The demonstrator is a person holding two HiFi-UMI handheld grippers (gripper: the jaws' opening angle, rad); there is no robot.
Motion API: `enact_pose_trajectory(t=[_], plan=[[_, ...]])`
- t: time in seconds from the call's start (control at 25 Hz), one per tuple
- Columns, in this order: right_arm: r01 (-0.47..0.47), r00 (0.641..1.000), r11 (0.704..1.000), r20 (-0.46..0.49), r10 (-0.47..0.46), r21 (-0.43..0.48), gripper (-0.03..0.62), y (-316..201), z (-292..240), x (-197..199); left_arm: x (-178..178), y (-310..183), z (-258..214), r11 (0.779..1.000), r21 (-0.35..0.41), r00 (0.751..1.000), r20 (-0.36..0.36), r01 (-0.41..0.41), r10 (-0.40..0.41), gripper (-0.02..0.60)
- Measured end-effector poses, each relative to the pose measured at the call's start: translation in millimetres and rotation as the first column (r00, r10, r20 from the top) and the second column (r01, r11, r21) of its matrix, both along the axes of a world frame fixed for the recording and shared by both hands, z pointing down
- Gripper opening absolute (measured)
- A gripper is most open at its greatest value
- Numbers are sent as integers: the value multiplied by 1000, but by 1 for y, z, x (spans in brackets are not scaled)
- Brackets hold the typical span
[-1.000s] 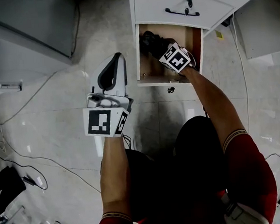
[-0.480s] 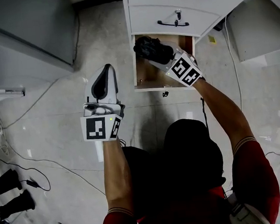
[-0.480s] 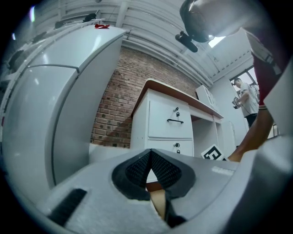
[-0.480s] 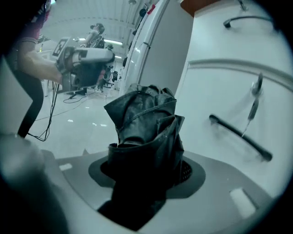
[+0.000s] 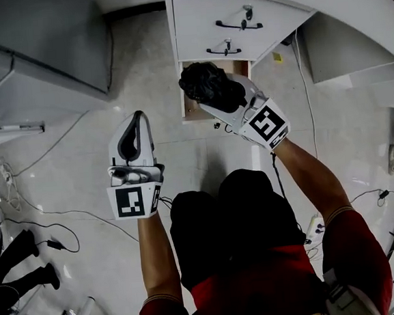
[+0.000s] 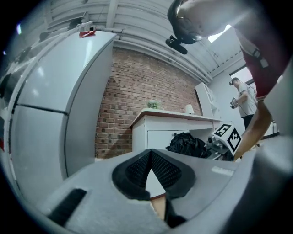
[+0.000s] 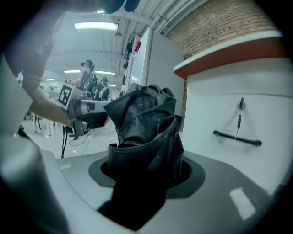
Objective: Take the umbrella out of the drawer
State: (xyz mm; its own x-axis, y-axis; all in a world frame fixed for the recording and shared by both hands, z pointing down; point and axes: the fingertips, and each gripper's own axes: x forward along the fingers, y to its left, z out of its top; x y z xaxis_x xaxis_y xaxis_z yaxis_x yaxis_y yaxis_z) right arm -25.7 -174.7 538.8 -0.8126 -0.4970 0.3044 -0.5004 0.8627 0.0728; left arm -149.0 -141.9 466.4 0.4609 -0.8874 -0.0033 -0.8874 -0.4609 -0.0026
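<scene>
**A:** Where is the black folded fabric umbrella [image 5: 208,84]?

**B:** It is clamped in the right gripper [image 5: 225,97]. The 2 jaws are clenched on its bunched cloth, 1 on each side. In the head view it hangs over the open wood-lined bottom drawer [image 5: 190,108] and covers the drawer's middle and back edge. In the right gripper view it is up in the air beside a closed drawer front with a black bar handle [image 7: 237,137].

**A:** And the unit itself?

**B:** It is a white cabinet [image 5: 198,12] with 2 closed drawers above the open 1, standing on a pale tiled floor [image 5: 67,165].

**A:** What about the left gripper [image 5: 136,123]?

**B:** It is held over the floor, left of the drawer's front left corner and well apart from the umbrella. Its jaws are closed together with the pad tips touching and nothing between them.

**A:** Anything else?

**B:** Black cables [image 5: 45,218] trail across the floor's left edge.
</scene>
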Motion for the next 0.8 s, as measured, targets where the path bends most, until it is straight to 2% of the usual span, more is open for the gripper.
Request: enact_pose_trajectory(t=[0.08,0.44,0.64,0.8], plan=[[-7,999,999,50,9,-34,261,16,-46,2,9,13,-42,1000,-8,1000,16,-12,12,5],[-28,969,992,241,57,-122,261,81,-264,4,24,68,-249,998,5,994,-82,-69,69,5],[-35,942,995,328,65,-95,261,122,-381,22,53,104,-360,991,56,989,-86,-119,124,5],[-49,924,995,374,76,-81,262,136,-448,21,54,117,-417,987,75,985,-94,-141,148,5]])
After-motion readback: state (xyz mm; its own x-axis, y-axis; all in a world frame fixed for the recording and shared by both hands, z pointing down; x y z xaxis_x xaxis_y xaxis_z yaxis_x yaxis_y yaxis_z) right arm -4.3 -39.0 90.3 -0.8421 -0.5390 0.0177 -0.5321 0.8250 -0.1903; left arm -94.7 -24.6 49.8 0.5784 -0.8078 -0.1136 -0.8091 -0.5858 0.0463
